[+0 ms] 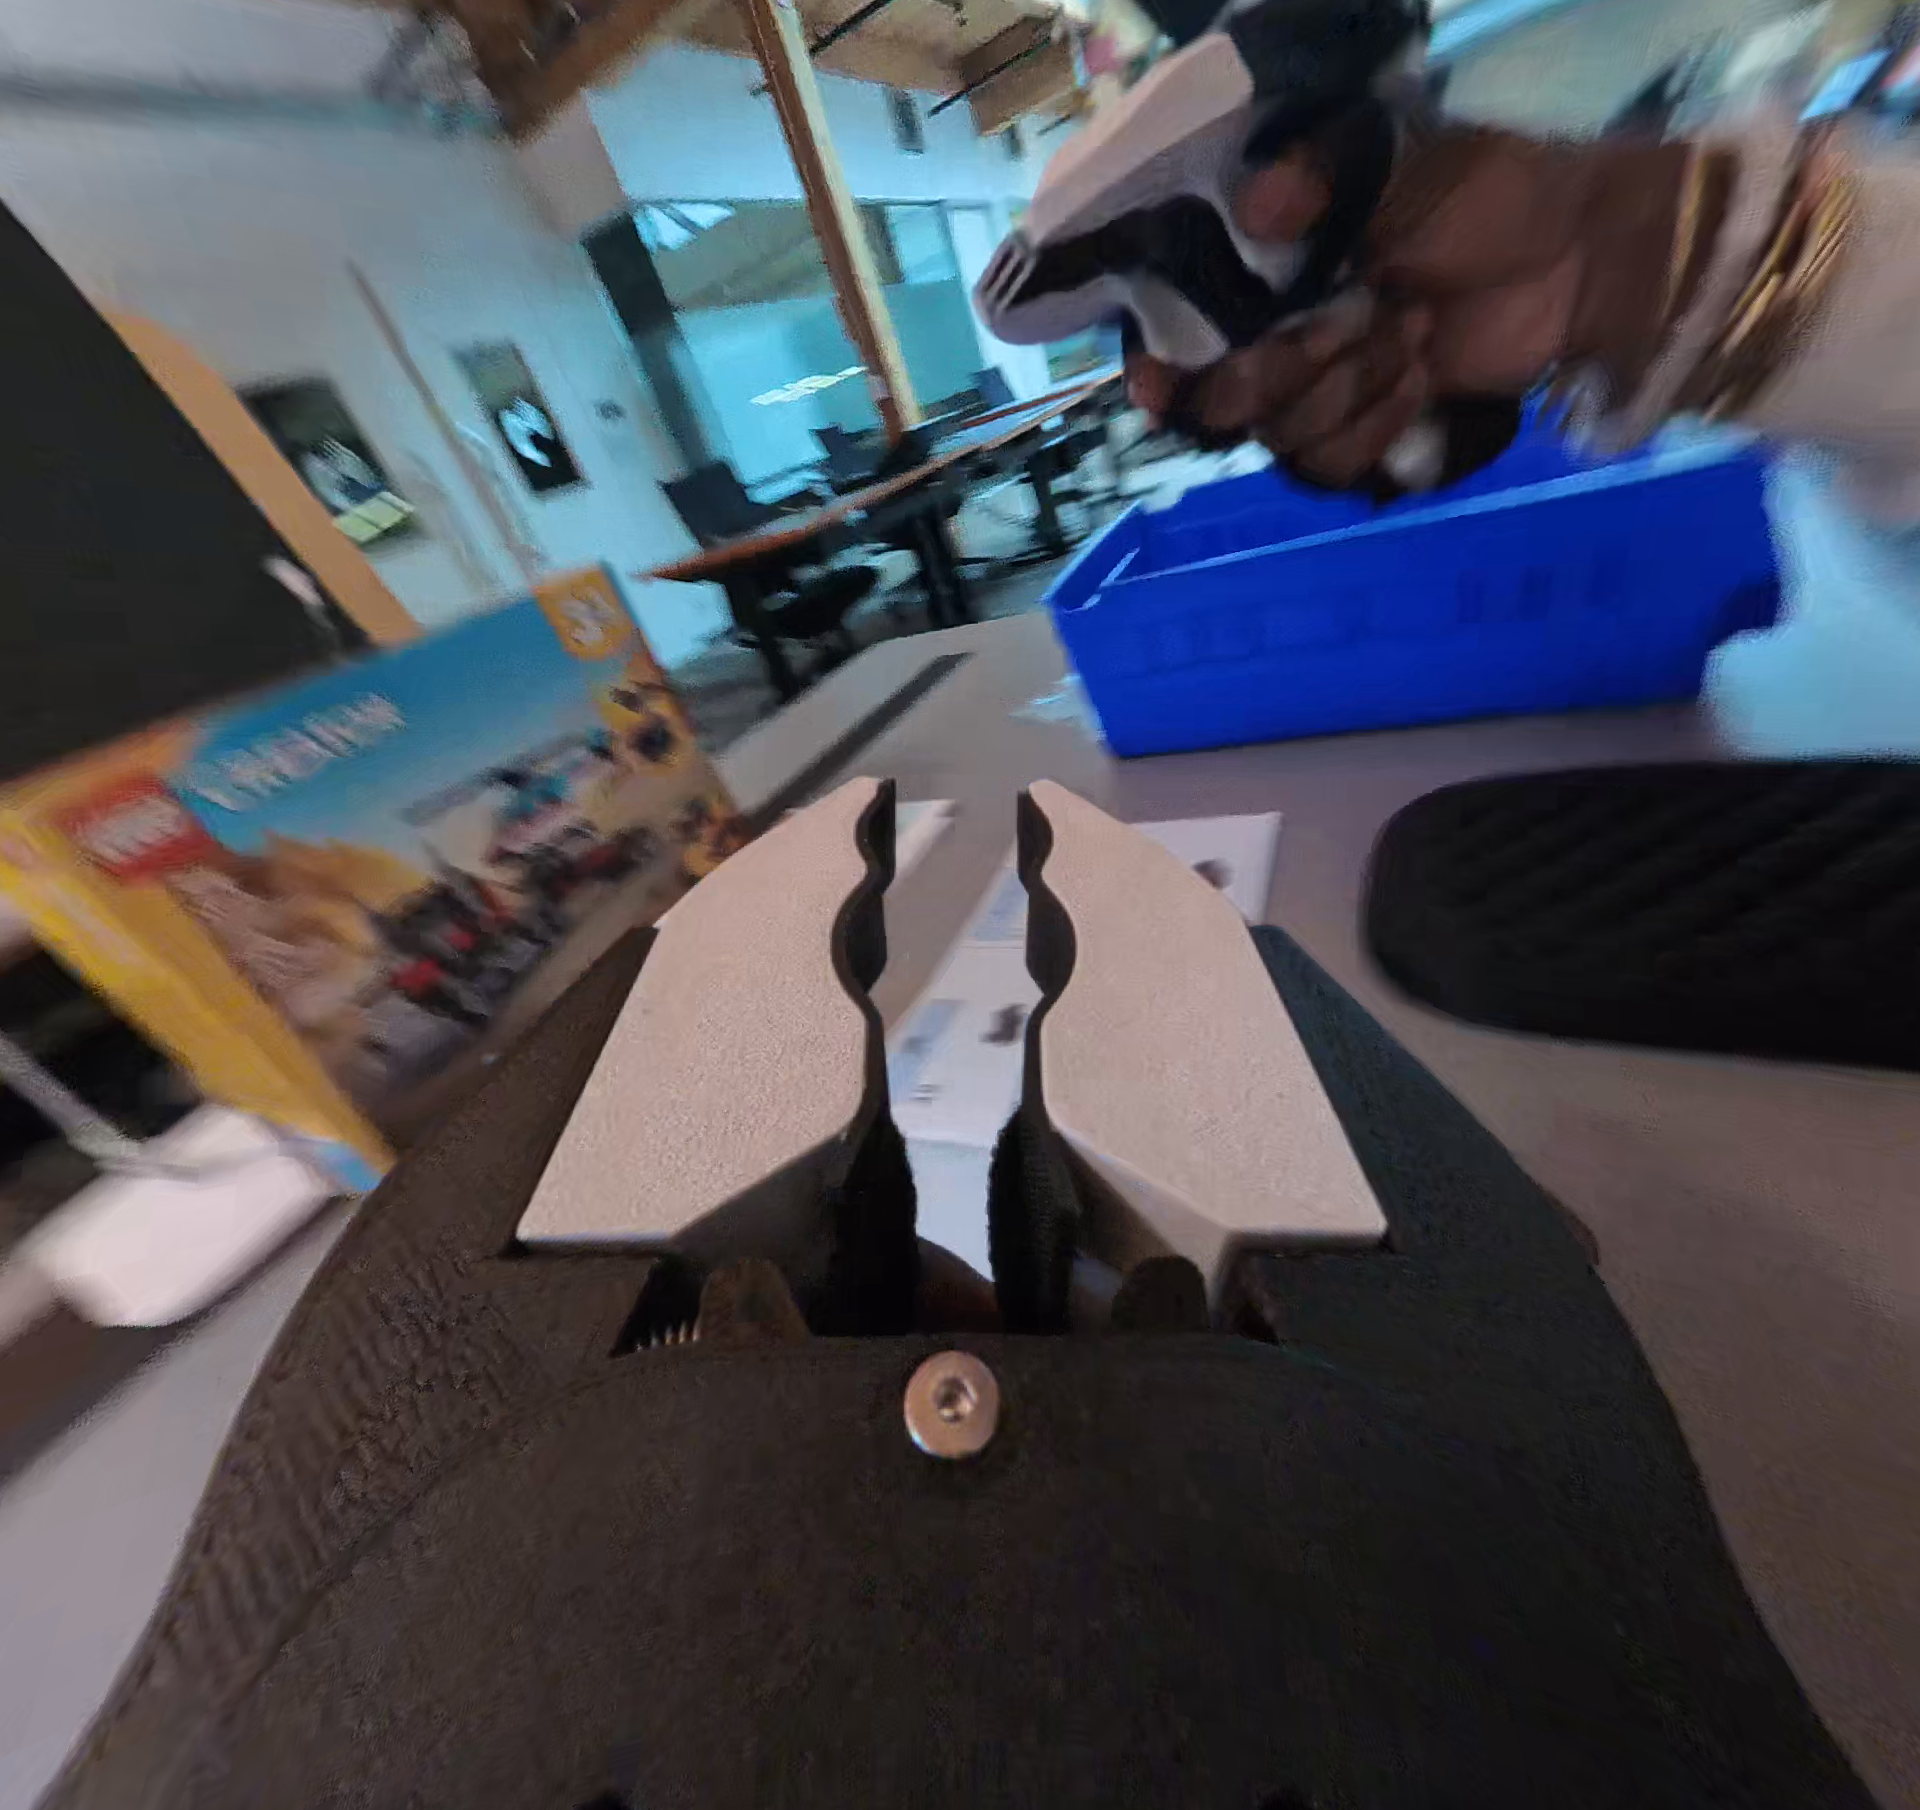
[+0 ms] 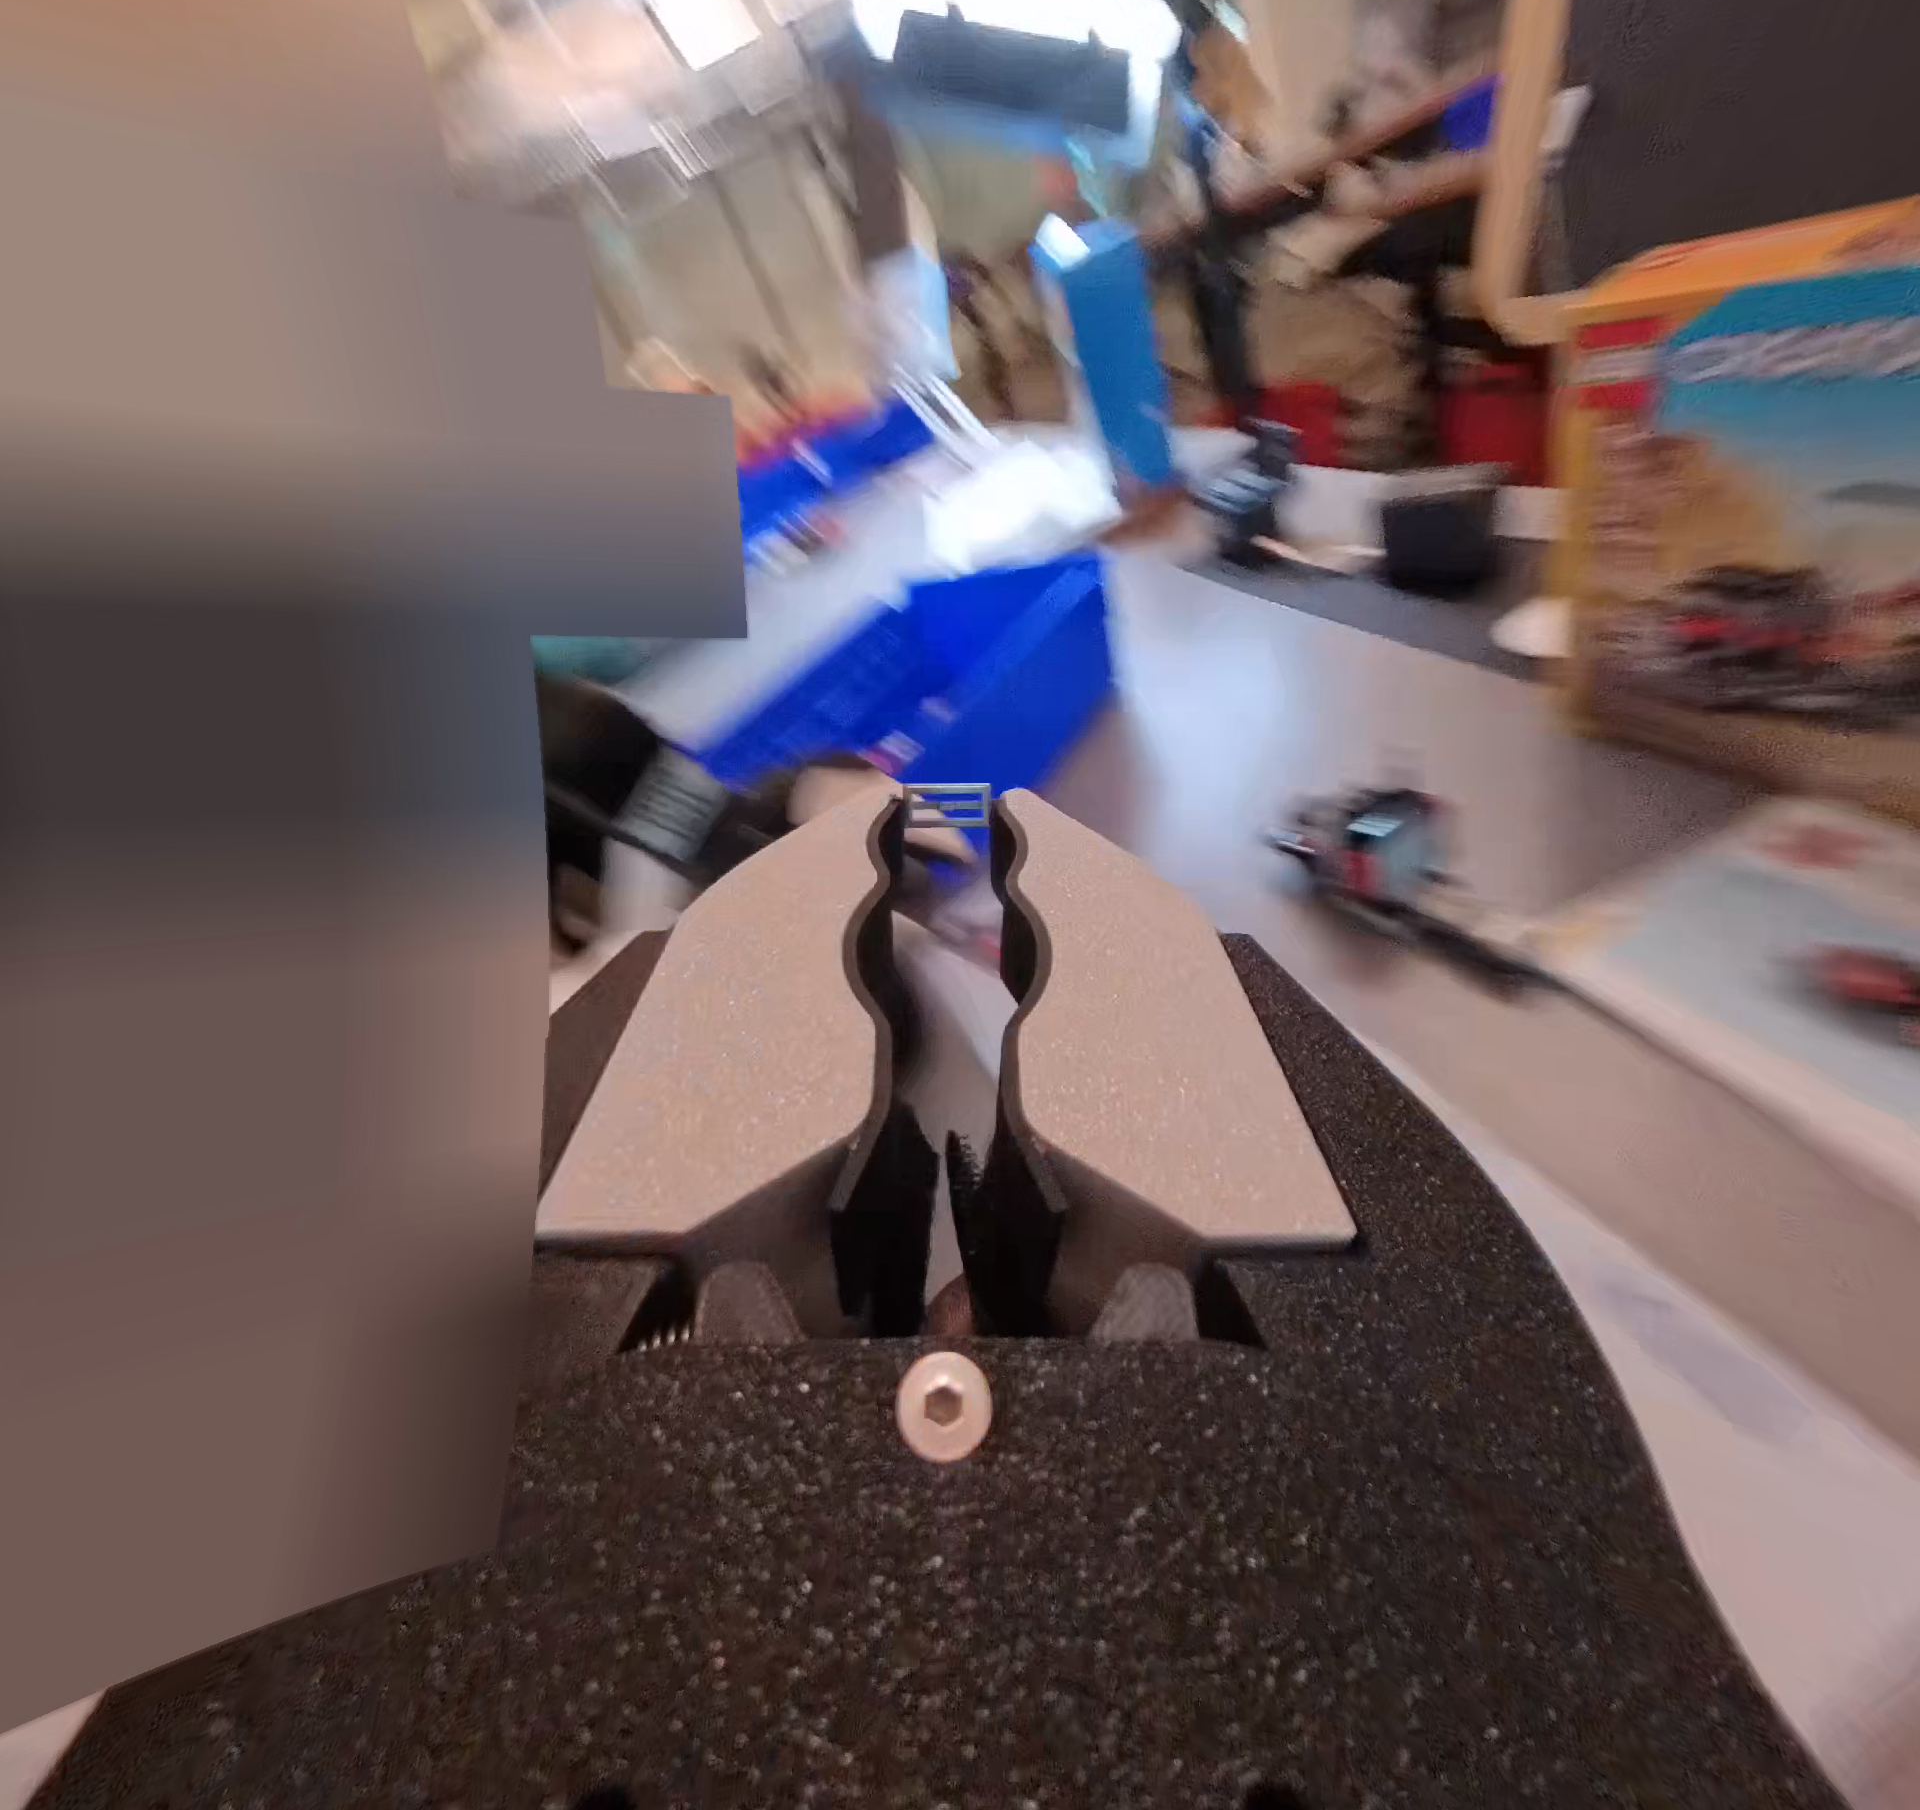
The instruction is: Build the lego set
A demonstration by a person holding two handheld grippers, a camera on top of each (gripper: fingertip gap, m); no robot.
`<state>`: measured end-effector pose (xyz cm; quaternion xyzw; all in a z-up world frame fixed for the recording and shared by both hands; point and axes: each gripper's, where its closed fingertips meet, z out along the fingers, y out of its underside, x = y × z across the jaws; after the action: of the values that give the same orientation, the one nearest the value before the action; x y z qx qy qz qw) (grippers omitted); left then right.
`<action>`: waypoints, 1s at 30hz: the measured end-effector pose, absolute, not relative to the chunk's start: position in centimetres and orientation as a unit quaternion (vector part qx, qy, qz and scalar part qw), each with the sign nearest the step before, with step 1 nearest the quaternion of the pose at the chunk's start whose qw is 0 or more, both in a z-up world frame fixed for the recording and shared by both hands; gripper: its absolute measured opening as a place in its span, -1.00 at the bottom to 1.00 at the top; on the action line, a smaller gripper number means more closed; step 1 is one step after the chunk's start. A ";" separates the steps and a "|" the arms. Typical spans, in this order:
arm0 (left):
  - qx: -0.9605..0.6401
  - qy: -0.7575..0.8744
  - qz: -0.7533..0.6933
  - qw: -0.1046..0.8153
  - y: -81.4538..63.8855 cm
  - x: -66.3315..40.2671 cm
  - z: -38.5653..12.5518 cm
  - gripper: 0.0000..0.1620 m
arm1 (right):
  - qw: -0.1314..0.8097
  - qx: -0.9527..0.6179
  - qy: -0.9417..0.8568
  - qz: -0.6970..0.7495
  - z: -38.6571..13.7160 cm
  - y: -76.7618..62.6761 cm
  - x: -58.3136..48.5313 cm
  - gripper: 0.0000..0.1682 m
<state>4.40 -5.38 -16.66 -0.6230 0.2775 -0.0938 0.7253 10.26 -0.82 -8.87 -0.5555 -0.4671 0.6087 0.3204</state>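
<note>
Grey part pinched in right tool; left tool parted, empty.

Both wrist views sit low over the table (heavily blurred); apparently both catch the blue bin.

A white wall fills the upper left; a wooden post, long desks and bright windows sit upper centre.
</note>
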 end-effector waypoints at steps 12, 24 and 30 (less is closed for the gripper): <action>-0.516 0.327 -0.036 0.791 -4.4 7.5 -12.3 -0.75 | 0.473 -0.560 -0.624 0.269 -9.6 -1.0 10.2 -0.81; -0.487 0.460 -0.057 0.740 -5.2 10.7 -6.7 -0.78 | 0.040 -0.434 -0.329 0.838 -6.4 -4.8 10.1 -0.81; -0.525 0.498 -0.047 0.688 -4.8 11.0 -6.9 -0.86 | -0.013 -0.407 -0.290 0.866 -6.5 -5.1 10.2 -0.81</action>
<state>11.01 -4.75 -6.92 -0.5255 0.4984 -0.0469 0.6879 10.16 -5.11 -6.48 -0.4069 -0.2905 0.8660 -0.0132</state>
